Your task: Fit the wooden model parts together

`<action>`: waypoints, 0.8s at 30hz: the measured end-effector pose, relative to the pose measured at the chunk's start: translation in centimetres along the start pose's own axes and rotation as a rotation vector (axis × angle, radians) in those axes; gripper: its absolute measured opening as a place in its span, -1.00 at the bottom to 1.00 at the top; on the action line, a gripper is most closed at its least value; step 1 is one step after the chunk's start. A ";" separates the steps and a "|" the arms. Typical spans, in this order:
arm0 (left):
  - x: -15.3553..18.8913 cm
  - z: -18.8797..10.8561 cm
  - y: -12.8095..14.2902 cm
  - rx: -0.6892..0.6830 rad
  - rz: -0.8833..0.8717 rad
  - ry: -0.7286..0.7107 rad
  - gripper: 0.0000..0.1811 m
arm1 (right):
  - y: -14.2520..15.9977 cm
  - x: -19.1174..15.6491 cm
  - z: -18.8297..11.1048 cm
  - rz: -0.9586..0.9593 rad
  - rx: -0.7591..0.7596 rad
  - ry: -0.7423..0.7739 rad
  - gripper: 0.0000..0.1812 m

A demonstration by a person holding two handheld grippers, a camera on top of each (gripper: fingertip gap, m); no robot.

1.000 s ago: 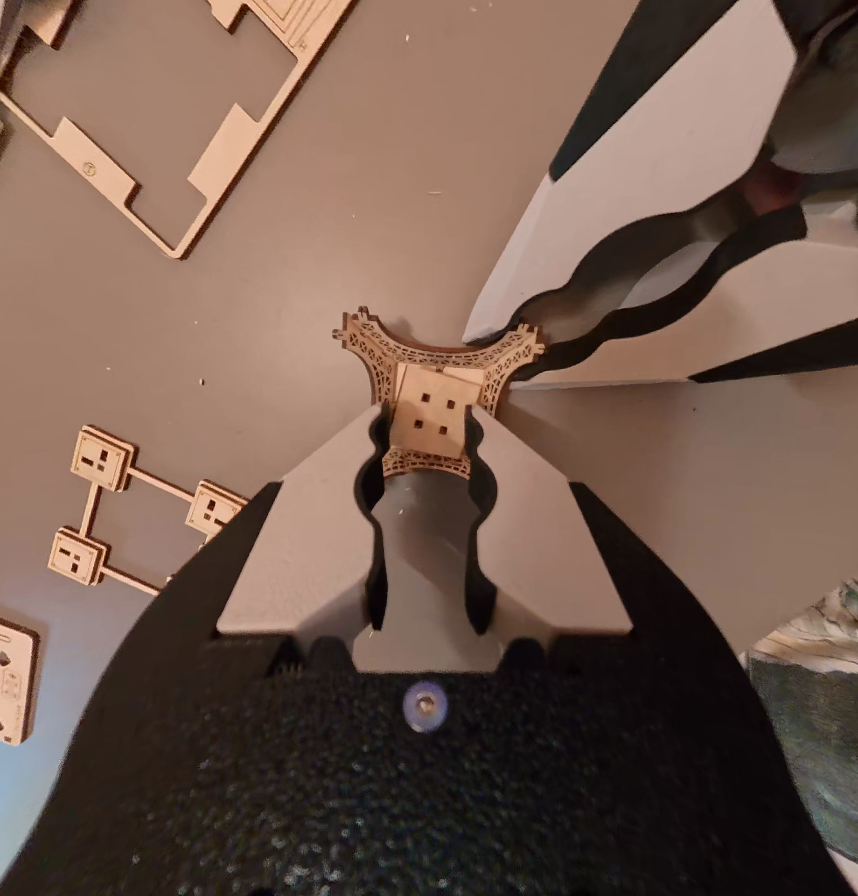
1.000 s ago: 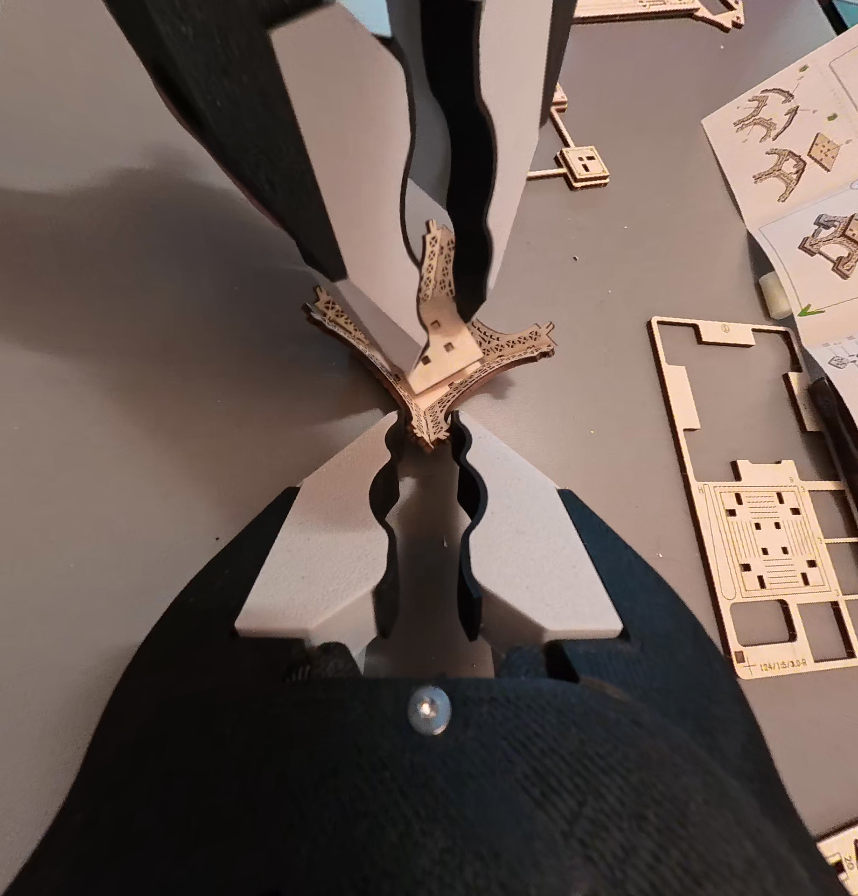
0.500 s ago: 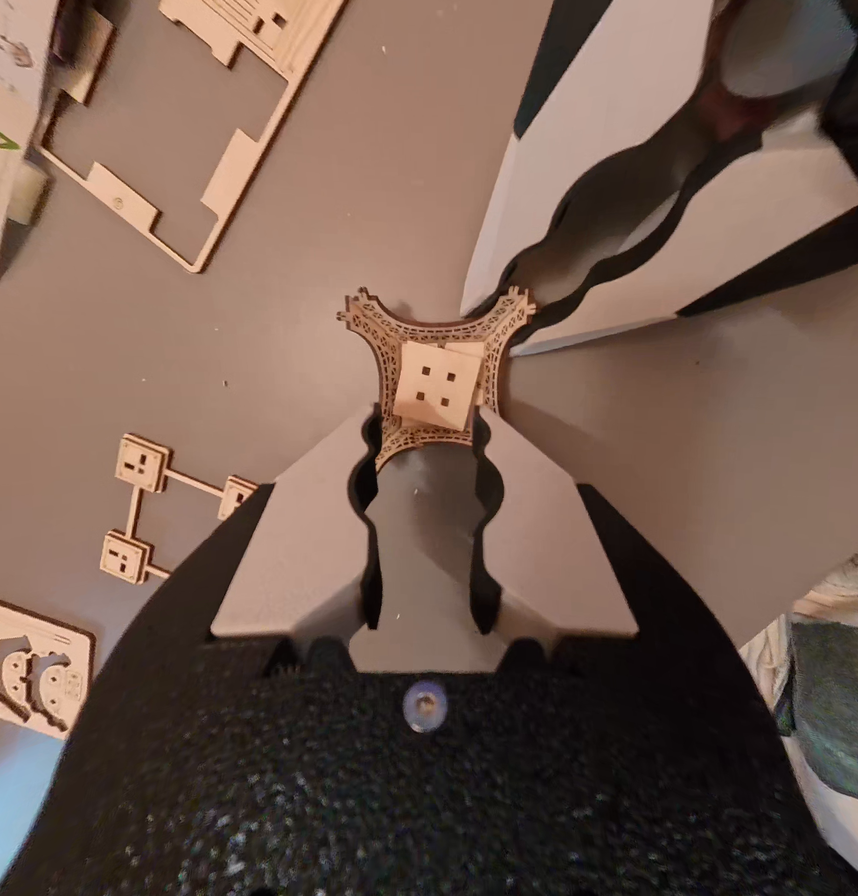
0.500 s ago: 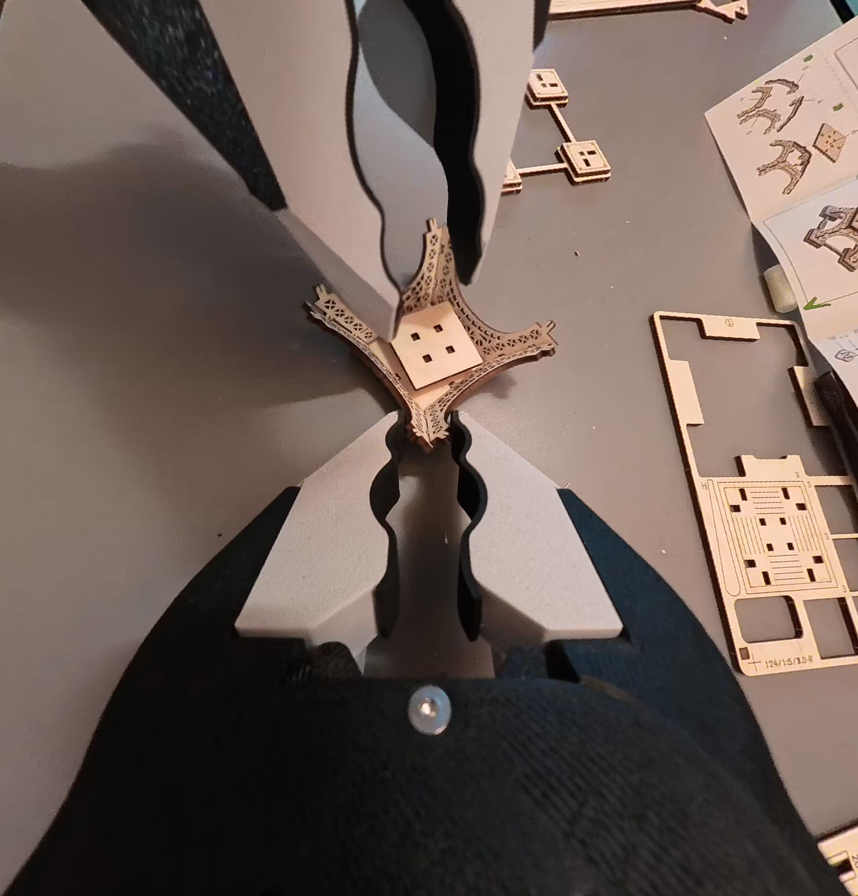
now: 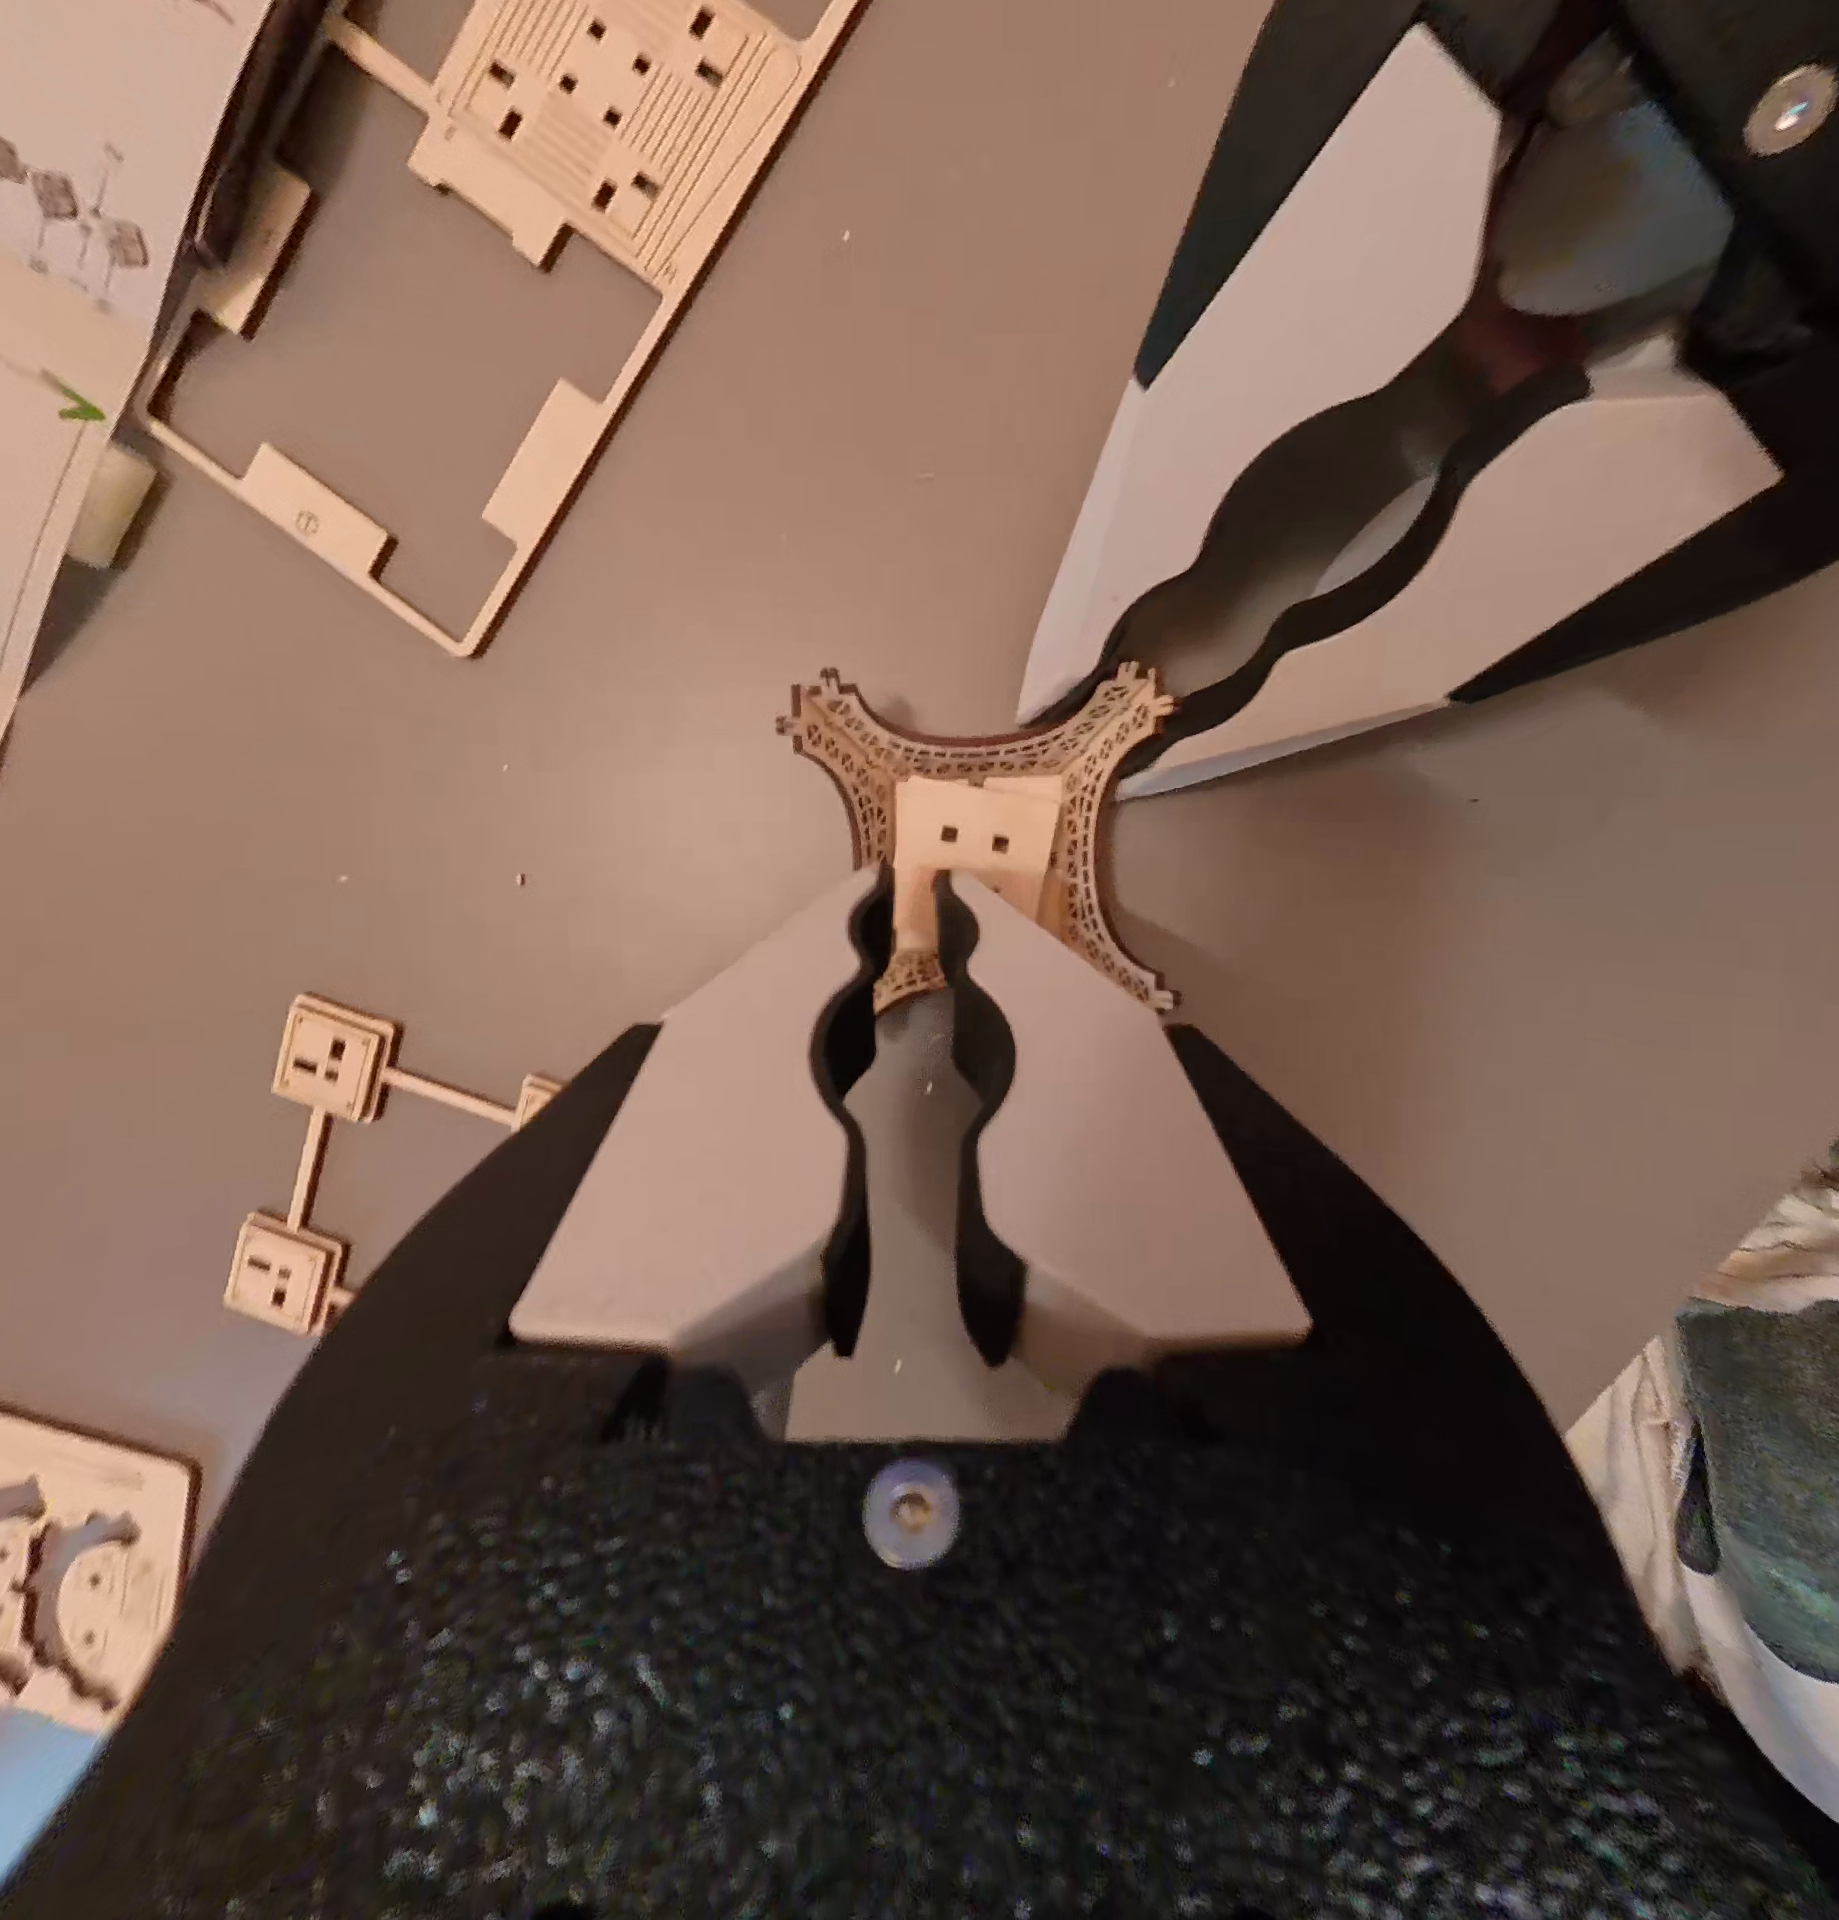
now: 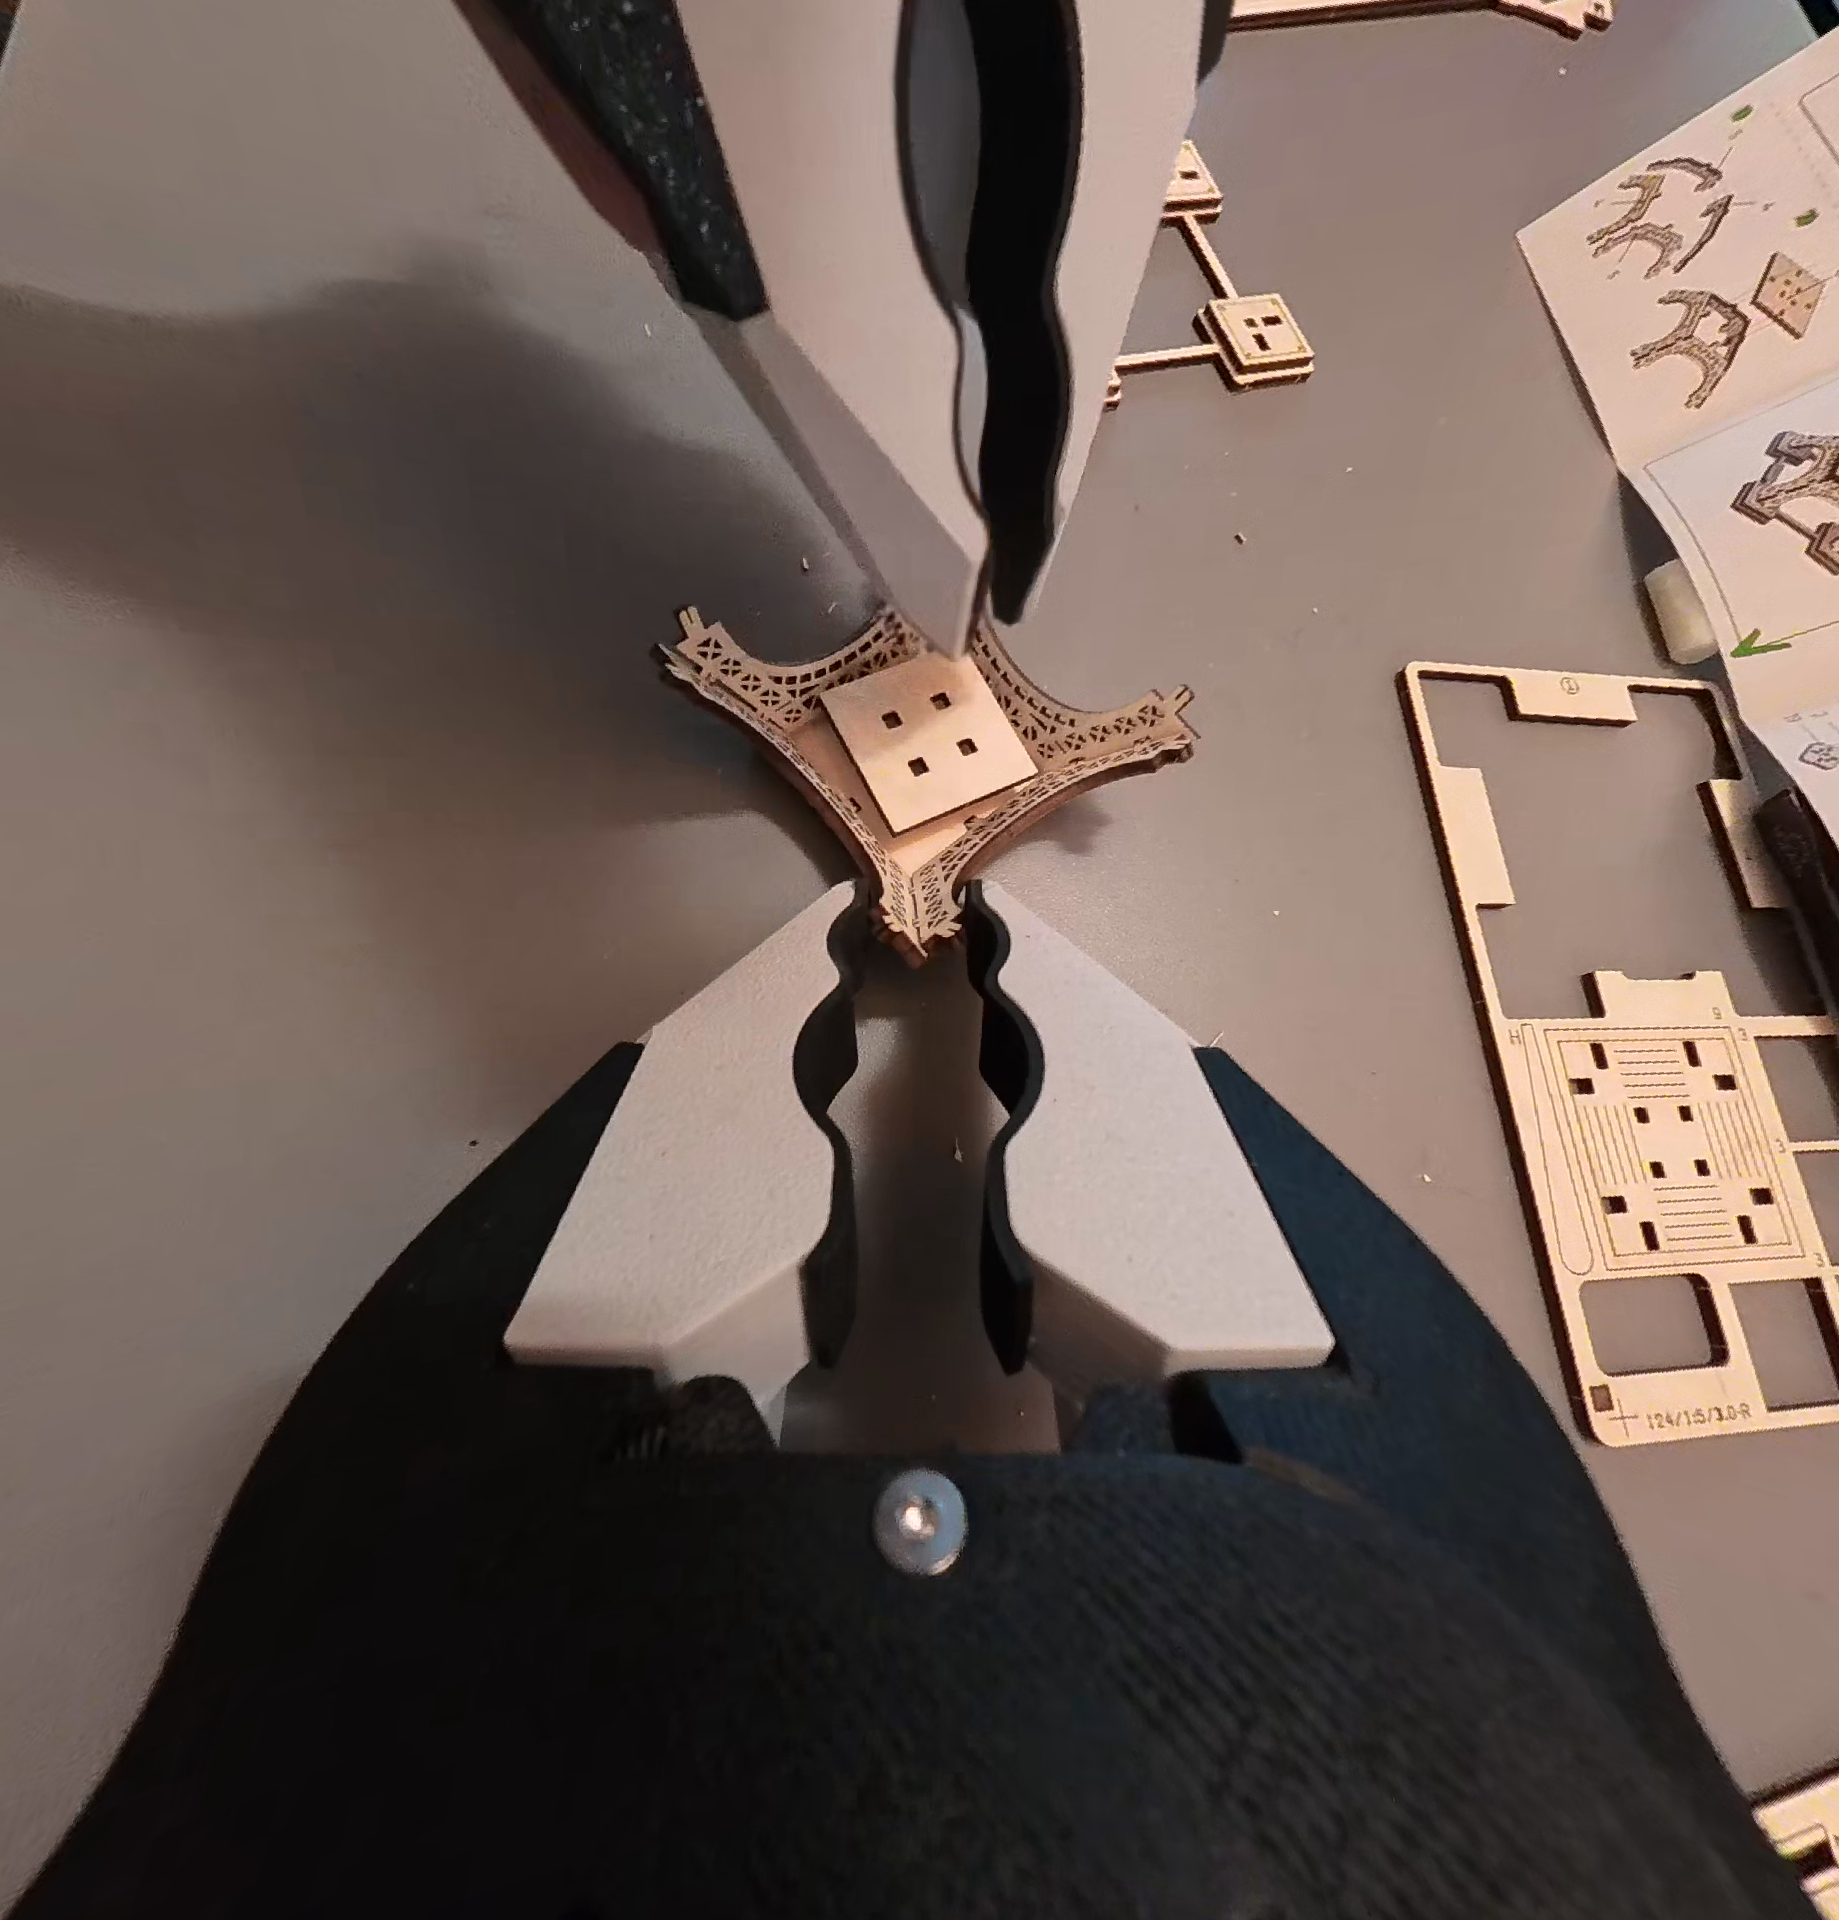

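Note:
A wooden lattice tower base with four splayed legs sits on the grey table. A square plate with small holes lies flat on top of it, slightly askew. My right gripper is shut on the near leg. My left gripper comes down from above, its fingers drawn together, tips touching the plate's far edge. In the left wrist view my left gripper covers the near part of the plate and the base. The right gripper grips the far right leg.
A cut-out wooden sheet lies right of the base, with an instruction sheet beyond it. A small frame of square parts and a sheet with arch parts lie on the left. A cloth lies at the table's right edge. About 5 cm separates my left fingertips from my right.
My left gripper let go of the tilted square plate, which now lies flat on the base. Its fingers closed together and came down onto the plate's edge. My right gripper held still.

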State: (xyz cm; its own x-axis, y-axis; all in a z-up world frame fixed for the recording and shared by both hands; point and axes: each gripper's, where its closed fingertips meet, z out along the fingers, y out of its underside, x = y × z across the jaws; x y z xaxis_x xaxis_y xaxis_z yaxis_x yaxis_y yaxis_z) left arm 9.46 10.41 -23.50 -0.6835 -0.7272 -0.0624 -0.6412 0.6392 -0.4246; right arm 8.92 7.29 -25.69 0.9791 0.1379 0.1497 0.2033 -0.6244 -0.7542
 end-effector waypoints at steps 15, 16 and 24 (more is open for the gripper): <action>0.7 1.3 0.8 -0.056 0.008 0.066 -0.68 | 0.1 0.0 -0.1 0.007 -0.001 -0.004 -0.84; 0.7 1.3 0.7 -0.055 0.005 0.064 -0.67 | 0.1 -0.1 -0.1 0.009 -0.001 -0.006 -0.84; 1.3 1.2 0.1 -0.030 -0.032 0.068 -0.69 | 0.1 -0.1 -0.2 0.019 -0.002 -0.012 -0.84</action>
State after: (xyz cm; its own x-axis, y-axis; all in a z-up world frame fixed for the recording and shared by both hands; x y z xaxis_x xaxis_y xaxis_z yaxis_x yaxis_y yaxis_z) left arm 8.97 9.24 -24.70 -0.6839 -0.7295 0.0131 -0.6727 0.6236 -0.3982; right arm 8.84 7.04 -25.67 0.9826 0.1355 0.1274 0.1846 -0.6286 -0.7555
